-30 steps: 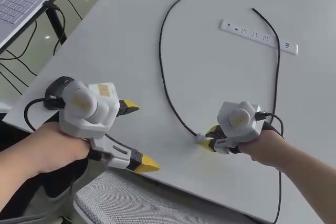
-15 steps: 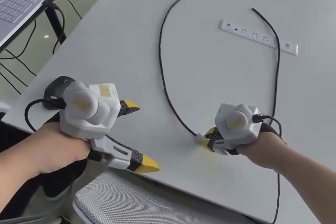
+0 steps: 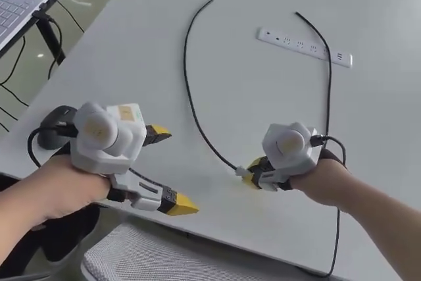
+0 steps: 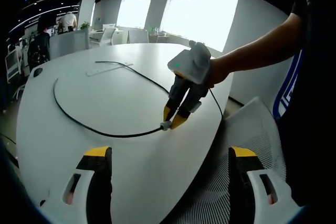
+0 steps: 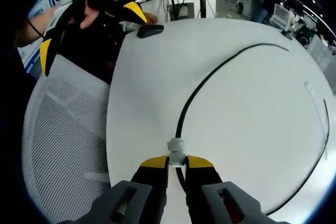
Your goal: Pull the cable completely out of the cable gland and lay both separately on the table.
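Right gripper (image 3: 248, 177) clamped on the cable gland (image 5: 177, 150), it seems, cable (image 3: 187, 90) trailing across the table (image 3: 263, 103) — left gripper (image 3: 172, 169) gapes wide, holding nothing.

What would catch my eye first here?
A long black cable curls across the white table. Its near end, capped by a small white gland, sits pinched in the right gripper. The left gripper hangs open at the table's near edge, holding nothing.
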